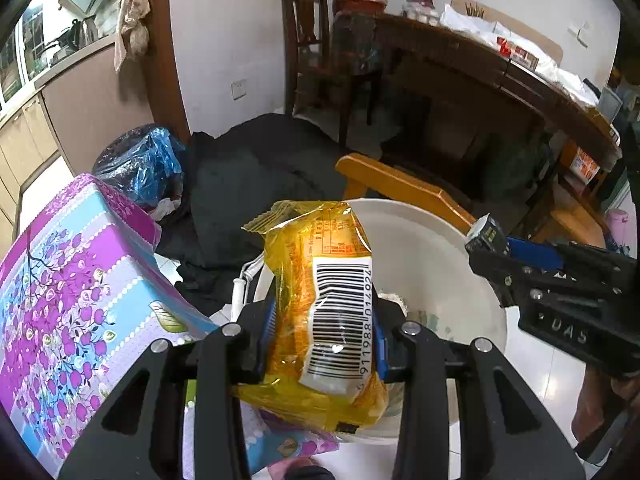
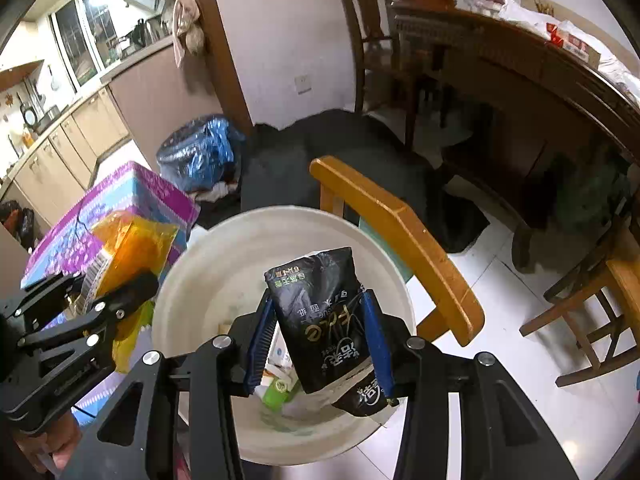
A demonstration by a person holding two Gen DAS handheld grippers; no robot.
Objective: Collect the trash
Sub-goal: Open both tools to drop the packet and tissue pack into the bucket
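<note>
My left gripper (image 1: 324,336) is shut on a yellow snack wrapper (image 1: 320,280) with a white barcode label, held over the near left rim of a white plastic bin (image 1: 432,256). My right gripper (image 2: 320,344) is shut on a black tissue packet (image 2: 324,312), upright above the bin (image 2: 208,280), whose bottom holds a green carton and other scraps. The right gripper (image 1: 492,240) also shows at the right of the left wrist view. In the right wrist view the left gripper (image 2: 120,280) with the wrapper (image 2: 132,248) sits at the left.
A purple and blue flowered box (image 1: 72,288) stands left of the bin. An orange wooden chair back (image 2: 396,232) rises behind it. A blue and black trash bag (image 2: 200,152) and dark cloth (image 1: 256,176) lie on the white tiled floor; a dark wooden table (image 1: 480,72) fills the right.
</note>
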